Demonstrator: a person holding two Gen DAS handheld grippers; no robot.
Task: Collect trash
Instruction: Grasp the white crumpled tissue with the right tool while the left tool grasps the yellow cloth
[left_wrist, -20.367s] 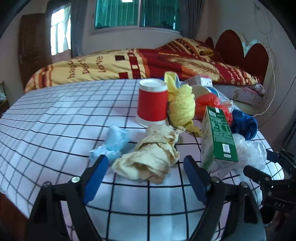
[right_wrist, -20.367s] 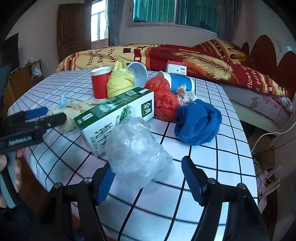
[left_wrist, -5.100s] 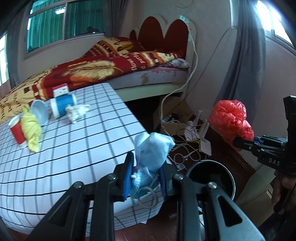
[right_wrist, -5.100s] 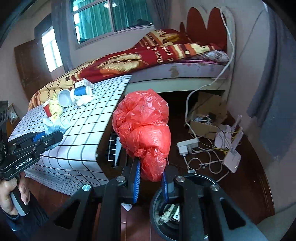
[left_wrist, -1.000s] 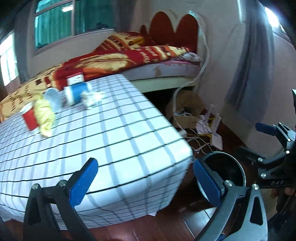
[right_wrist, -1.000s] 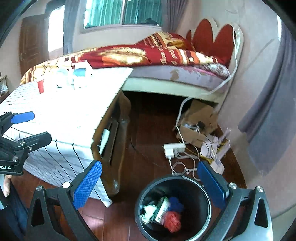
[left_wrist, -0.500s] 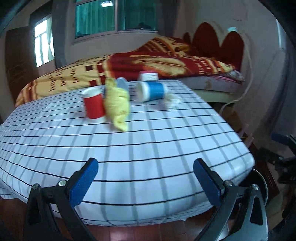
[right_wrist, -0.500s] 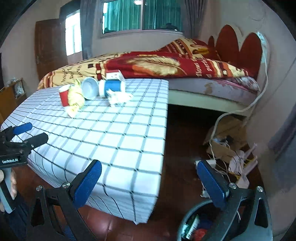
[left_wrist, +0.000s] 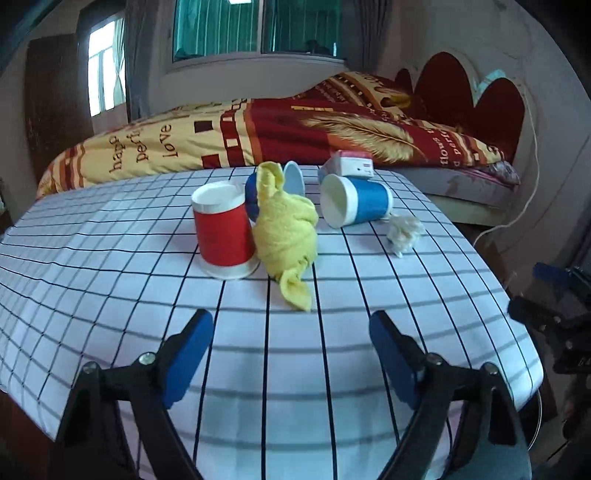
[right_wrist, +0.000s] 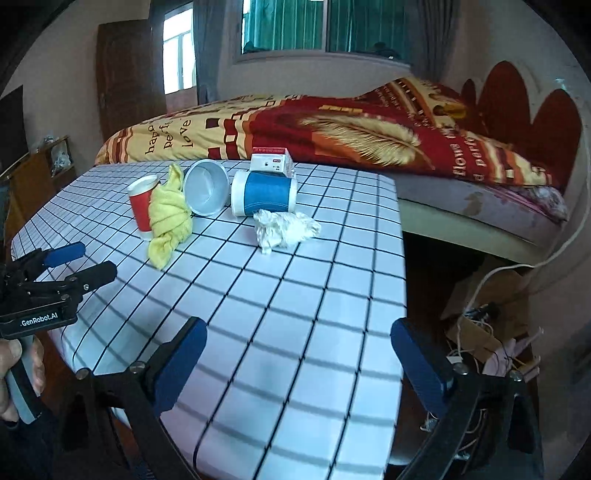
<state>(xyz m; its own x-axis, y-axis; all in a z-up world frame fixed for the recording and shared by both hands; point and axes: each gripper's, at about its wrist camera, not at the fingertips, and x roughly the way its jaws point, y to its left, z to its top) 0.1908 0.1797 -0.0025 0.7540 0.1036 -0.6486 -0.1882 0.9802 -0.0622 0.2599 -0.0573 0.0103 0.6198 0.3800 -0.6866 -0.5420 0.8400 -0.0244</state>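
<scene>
On the checked tablecloth (left_wrist: 110, 236) stand a red paper cup (left_wrist: 223, 230), upside down, a crumpled yellow cloth (left_wrist: 286, 232), a blue cup on its side (left_wrist: 356, 205), a second tipped cup (right_wrist: 206, 192), a small white and red box (left_wrist: 349, 164) and a white paper wad (left_wrist: 404, 230). My left gripper (left_wrist: 290, 354) is open and empty, short of the yellow cloth. My right gripper (right_wrist: 297, 363) is open and empty over the table's near right part. The wad also shows in the right wrist view (right_wrist: 282, 229).
A bed with a red and yellow blanket (left_wrist: 295, 129) lies behind the table. Cables and a cardboard box (right_wrist: 491, 314) lie on the floor to the right. The bin's rim (left_wrist: 537, 417) shows at the table's right corner.
Both grippers have swung away from the bin and back over the table, closer to the cups and cloth. Both stay open and empty.
</scene>
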